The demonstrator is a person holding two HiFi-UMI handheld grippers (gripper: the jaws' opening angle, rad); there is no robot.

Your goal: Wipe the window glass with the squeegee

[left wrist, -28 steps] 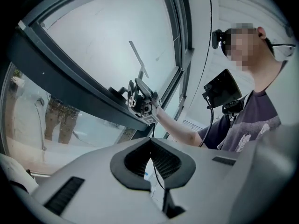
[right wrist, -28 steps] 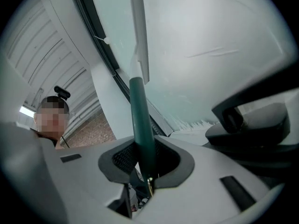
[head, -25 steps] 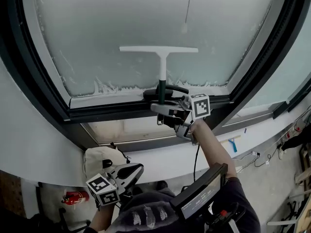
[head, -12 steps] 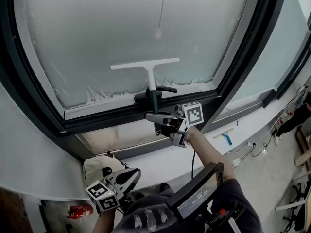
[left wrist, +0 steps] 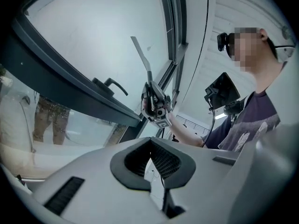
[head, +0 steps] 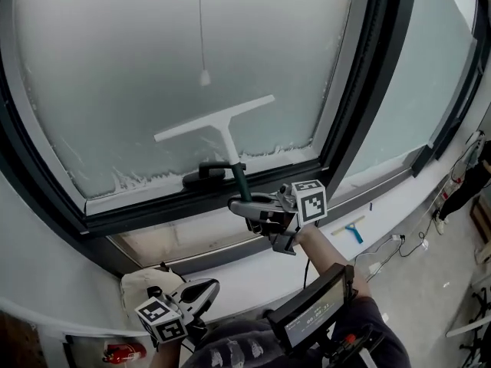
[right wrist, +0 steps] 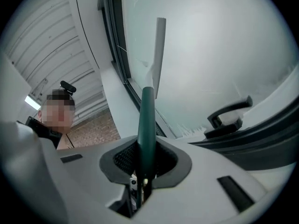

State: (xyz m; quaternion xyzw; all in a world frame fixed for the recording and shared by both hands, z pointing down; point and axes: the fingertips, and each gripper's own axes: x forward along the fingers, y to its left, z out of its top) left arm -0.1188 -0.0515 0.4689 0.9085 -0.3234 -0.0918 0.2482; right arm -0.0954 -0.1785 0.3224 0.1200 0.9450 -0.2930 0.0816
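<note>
The squeegee has a white blade [head: 215, 121] and a green handle [head: 239, 181]. Its blade lies against the lower part of the frosted window glass [head: 138, 60], tilted with the right end higher. My right gripper [head: 245, 204] is shut on the green handle [right wrist: 147, 120] just below the window frame, and the blade [right wrist: 160, 45] points up along the pane. My left gripper [head: 209, 287] hangs low at the bottom left, shut with nothing in it [left wrist: 152, 164]. From there the squeegee [left wrist: 140, 55] shows far off.
A black window handle [head: 205, 175] sits on the frame left of the squeegee handle. A blind cord pull [head: 204, 77] hangs over the glass. A small blue squeegee [head: 354, 231] lies on the sill at right. A white bag [head: 144, 282] lies below left.
The blade has gone from level to tilted, right end up, still low on the glass. My right gripper kept its hold. The view has swung to the right; the left gripper stayed low.
</note>
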